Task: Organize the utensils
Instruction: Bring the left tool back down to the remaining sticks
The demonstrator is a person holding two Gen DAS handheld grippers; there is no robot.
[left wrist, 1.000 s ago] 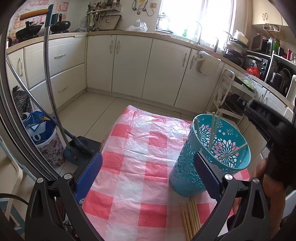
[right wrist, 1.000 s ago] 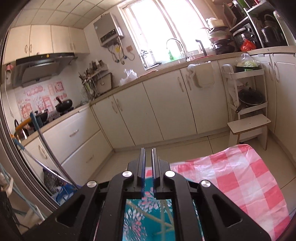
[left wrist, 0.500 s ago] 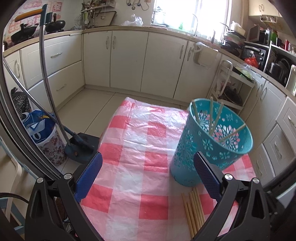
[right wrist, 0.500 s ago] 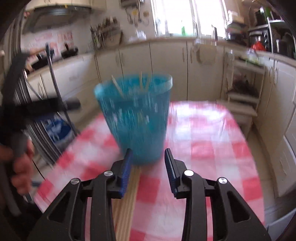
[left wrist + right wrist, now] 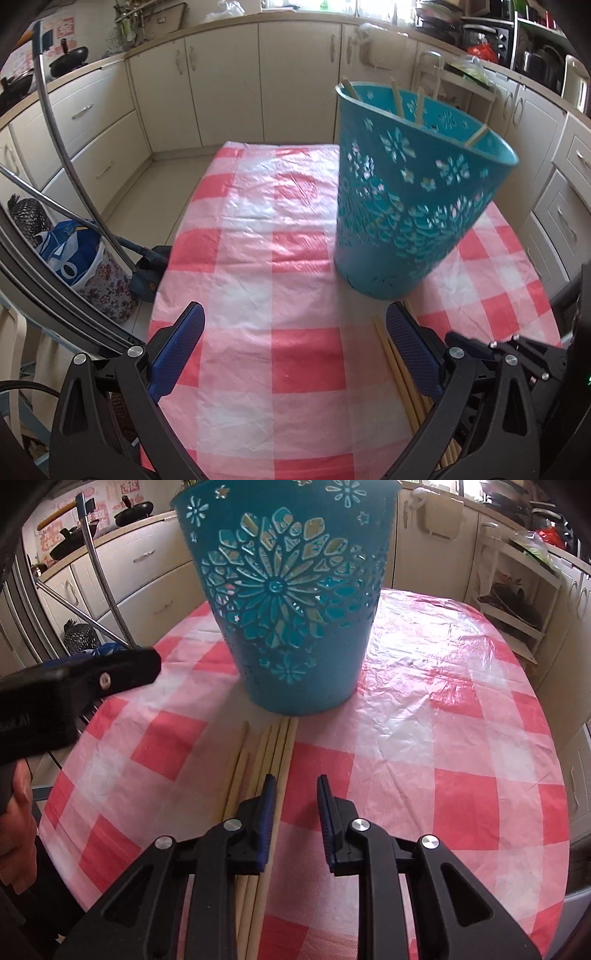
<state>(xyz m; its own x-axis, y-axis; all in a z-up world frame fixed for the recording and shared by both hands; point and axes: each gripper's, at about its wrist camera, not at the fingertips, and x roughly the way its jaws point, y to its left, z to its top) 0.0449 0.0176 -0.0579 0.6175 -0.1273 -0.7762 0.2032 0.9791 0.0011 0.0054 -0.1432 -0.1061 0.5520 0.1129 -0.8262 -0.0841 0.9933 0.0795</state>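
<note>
A teal cut-out basket stands on the red-and-white checked tablecloth, with a few chopsticks leaning inside it. Several loose wooden chopsticks lie side by side on the cloth in front of the basket. My right gripper hovers low over them. Its jaws are closing, the left finger sits over the bundle's right edge, and mostly bare cloth shows in the gap. My left gripper is wide open over bare cloth, the loose chopsticks by its right finger.
Left of the table stand a metal mop pole and a floral bin holding a blue bag. Cream cabinets ring the room, and a white shelf rack stands at the far right. The left gripper's black body reaches in beside the basket.
My right gripper came down from above the basket, where it was shut, to the loose chopsticks, and its jaws parted. My left gripper sank closer to the cloth.
</note>
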